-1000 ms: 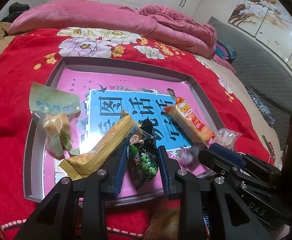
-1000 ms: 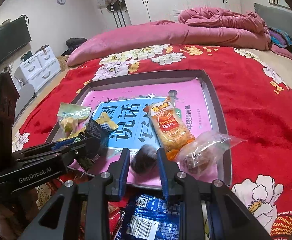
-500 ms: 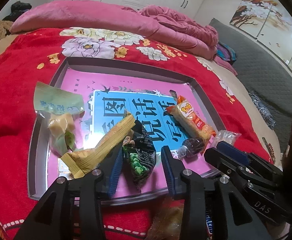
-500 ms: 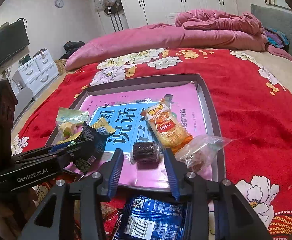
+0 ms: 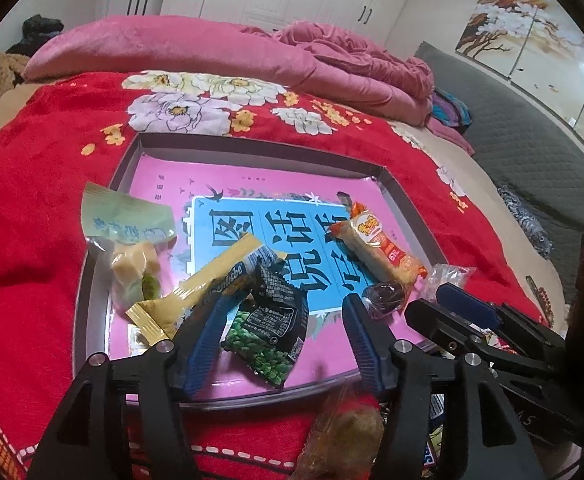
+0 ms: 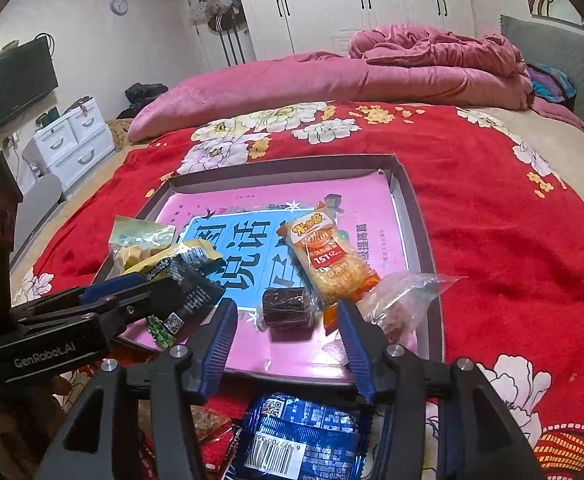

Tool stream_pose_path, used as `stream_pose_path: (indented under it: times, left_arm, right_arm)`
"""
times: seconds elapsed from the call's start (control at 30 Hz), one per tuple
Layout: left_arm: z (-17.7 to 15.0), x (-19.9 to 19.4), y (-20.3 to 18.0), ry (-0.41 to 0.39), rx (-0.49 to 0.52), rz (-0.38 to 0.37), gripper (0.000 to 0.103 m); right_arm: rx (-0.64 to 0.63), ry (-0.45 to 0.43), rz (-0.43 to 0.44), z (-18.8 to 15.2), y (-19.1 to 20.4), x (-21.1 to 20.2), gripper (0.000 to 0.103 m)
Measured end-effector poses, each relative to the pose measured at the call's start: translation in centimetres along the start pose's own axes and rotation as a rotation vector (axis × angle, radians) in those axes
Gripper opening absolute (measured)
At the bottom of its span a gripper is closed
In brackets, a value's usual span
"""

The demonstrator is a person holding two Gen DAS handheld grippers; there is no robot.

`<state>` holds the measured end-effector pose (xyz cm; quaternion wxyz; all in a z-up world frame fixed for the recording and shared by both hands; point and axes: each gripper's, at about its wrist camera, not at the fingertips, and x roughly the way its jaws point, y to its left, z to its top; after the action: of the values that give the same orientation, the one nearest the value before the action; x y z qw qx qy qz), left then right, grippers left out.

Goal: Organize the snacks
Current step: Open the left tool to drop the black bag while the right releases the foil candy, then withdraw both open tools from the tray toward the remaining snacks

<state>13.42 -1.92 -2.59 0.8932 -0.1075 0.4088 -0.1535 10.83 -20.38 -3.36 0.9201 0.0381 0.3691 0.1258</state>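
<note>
A shallow grey tray (image 5: 252, 148) (image 6: 415, 216) with a pink and blue sheet lies on the red bedspread. My left gripper (image 5: 282, 312) has its jaws opening; a black pack of green peas (image 5: 268, 328) lies on the tray between them, free of the pads. My right gripper (image 6: 288, 316) is opening too, and a dark wrapped roll (image 6: 286, 308) rests on the tray between its fingers, untouched. Also in the tray: a yellow wafer bar (image 5: 196, 288), a green-topped candy bag (image 5: 132, 240), an orange cracker pack (image 6: 327, 260) and a clear-wrapped cake (image 6: 399, 304).
A blue snack packet (image 6: 295, 436) and other loose snacks (image 5: 343, 432) lie on the bedspread just below the tray's near edge. Pink quilts (image 6: 411, 64) are piled at the far end of the bed. White drawers (image 6: 72, 136) stand to the left.
Both grippers have opened. The left one let go of the pea pack, which now lies flat on the tray; the right one released the dark roll, which now sits on the tray.
</note>
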Motion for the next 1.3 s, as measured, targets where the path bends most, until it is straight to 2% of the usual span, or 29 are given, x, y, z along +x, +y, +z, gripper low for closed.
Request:
stream_pose_path:
  times: [0.23,0.57,0.9,1.3]
  left_arm:
    - [0.0,-1.2,-0.4,-0.041,0.026,0.003,0.075]
    - [-0.1,-2.9,-0.7,-0.094,0.038,0.011,0.078]
    - [-0.6,-4.2,0.1,-0.086,0.008,0.018,0.082]
    - [-1.2,-5.7,1.5,-0.087,-0.045,0.033,0.082]
  right_arm:
    - [-0.003,-0.041,-0.002,0.3,0.0,-0.9,0.060]
    - [0.044,-0.075,-0.004,0.4,-1.2,-1.7,0.072]
    - [0.053,-0.115,0.002,0.5,-1.5,-2.9,0.080]
    - [0.065,-0.158,0.014,0.4,-1.8,-4.7,0.084]
